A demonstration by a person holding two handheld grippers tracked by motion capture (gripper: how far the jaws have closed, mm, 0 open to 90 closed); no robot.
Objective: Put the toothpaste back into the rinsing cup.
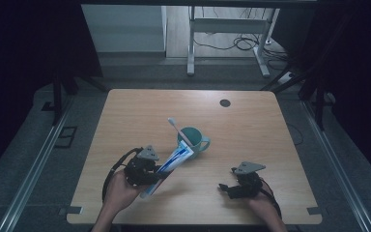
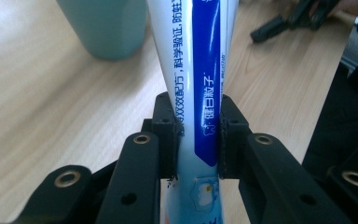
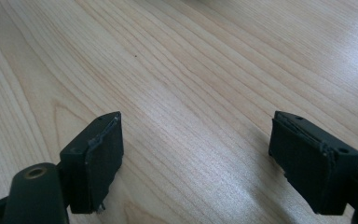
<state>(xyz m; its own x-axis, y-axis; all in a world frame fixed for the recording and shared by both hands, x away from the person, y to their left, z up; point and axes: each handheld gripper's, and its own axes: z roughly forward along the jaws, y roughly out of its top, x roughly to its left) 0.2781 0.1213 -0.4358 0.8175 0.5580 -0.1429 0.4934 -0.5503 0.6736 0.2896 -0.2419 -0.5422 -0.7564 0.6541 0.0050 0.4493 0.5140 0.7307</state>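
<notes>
So your teal mug (image 1: 193, 138) is sitting near the middle of the wooden table (image 1: 251, 130), handle pointing to the right, and there's a toothbrush (image 1: 179, 132) standing in it, leaning back and to the left with its white head sticking out well above the rim. The top end of the toothpaste tube (image 1: 171, 164) is right at the mug's near-left rim in the high view. Can't tell from these shots whether it's actually inside the mug or just resting against the edge.

Your left gripper (image 1: 150, 170) is clamped on that blue and white tube. In the left gripper view the toothpaste tube (image 2: 198, 79) runs straight up between both jaws, and the pads are pressed flat against its two sides, gripping it toward the lower end. The tube is tilted, bottom end toward you and off the table, top end up at the mug. The mug's wall (image 2: 105, 25) shows just to the left of the tube there.

Your right gripper (image 1: 224, 188) is well off to the right near the front edge of the table, jaws spread wide with nothing between them. In the right gripper view there's just bare wood grain under the gap between the pads (image 3: 100, 154).
</notes>
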